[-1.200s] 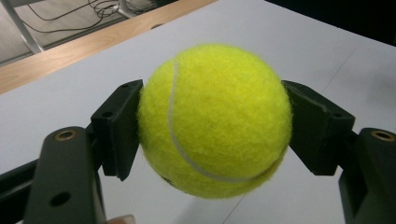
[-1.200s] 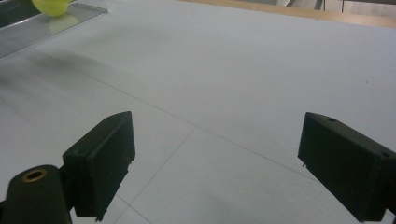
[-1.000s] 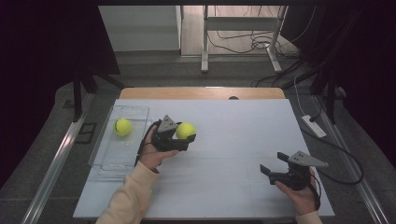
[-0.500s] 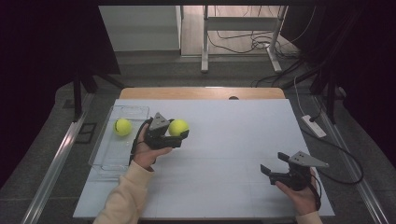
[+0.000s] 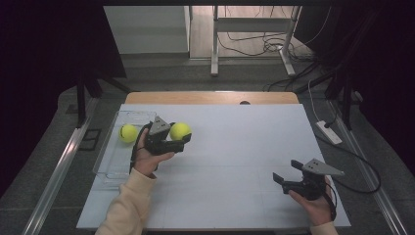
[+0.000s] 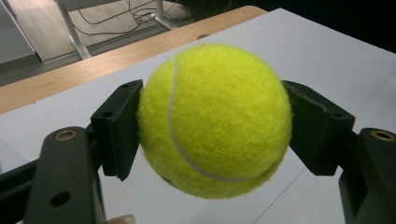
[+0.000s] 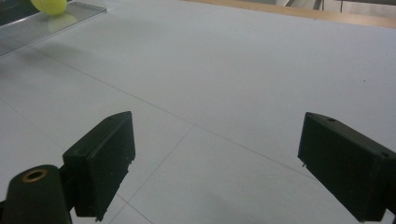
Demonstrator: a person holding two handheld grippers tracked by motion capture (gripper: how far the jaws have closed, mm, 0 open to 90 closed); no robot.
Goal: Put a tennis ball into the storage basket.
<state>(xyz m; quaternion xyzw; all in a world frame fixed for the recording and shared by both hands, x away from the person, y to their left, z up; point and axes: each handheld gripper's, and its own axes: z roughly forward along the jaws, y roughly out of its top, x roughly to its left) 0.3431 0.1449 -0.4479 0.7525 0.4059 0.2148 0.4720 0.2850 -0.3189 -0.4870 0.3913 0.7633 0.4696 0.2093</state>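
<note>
My left gripper (image 5: 180,137) is shut on a yellow tennis ball (image 5: 180,130), held just above the white table beside the clear tray (image 5: 105,166). In the left gripper view the ball (image 6: 215,119) sits squeezed between both black pads (image 6: 119,126). A second tennis ball (image 5: 128,132) lies inside the tray, at its far end. My right gripper (image 5: 280,181) rests low at the table's near right, open, with nothing between its pads (image 7: 105,158). The right gripper view catches the tray's corner (image 7: 56,23) and the ball in it (image 7: 49,5) at top left.
A wooden strip (image 5: 210,97) runs along the table's far edge. A white power strip (image 5: 329,132) with its cable lies off the right side. Metal table legs and cables stand on the floor beyond.
My left gripper has carried the ball leftward toward the tray and slightly up. The right gripper has stayed put.
</note>
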